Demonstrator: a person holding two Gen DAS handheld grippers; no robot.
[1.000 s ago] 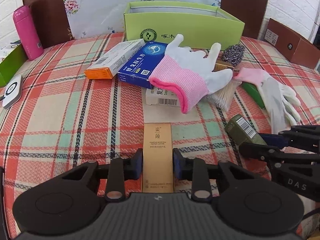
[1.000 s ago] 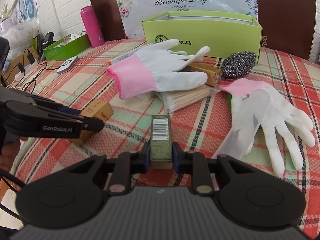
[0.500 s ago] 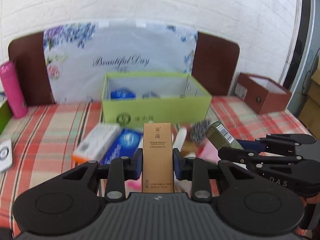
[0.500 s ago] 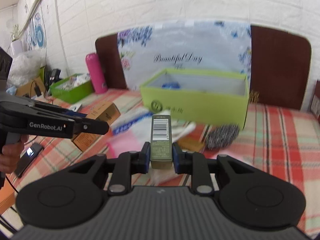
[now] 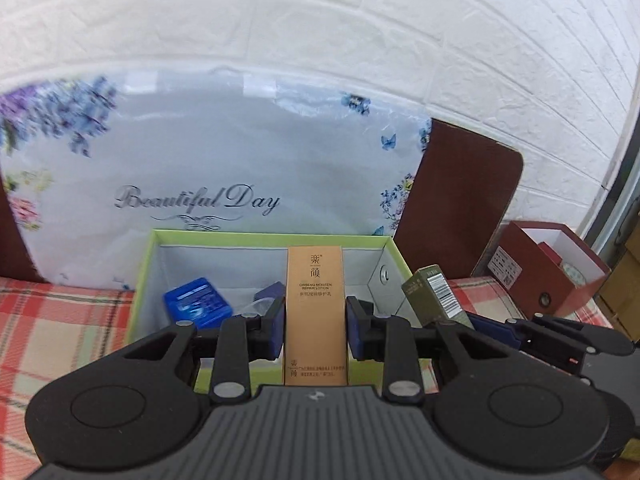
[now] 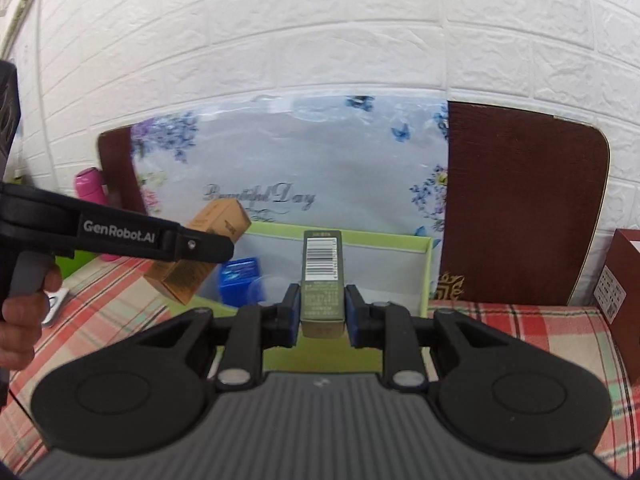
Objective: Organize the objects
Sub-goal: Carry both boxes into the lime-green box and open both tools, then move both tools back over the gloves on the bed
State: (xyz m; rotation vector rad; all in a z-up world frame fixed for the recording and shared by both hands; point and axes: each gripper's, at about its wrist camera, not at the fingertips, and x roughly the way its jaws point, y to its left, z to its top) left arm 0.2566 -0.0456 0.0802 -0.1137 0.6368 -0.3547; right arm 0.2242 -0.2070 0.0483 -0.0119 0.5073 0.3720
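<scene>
Checked tablecloth [image 5: 60, 320]; lotion box [image 5: 315, 312] between jaws

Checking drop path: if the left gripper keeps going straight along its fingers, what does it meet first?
Probably the open lime-green cardboard box: the left gripper, shut on the tall tan carton, points into its pale interior, right of the blue packet. Depth unclear.

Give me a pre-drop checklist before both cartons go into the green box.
1. Left gripper clamped on the tan carton: ok.
2. Right gripper clamped on the olive carton: ok.
3. Green box open on top: ok.
4. Free floor space beside the blue box inside: cannot tell, the grippers hide much of the floor.
5. Cartons directly above the opening: cannot tell from these angles.
6. The two grippers apart from each other: ok.
</scene>
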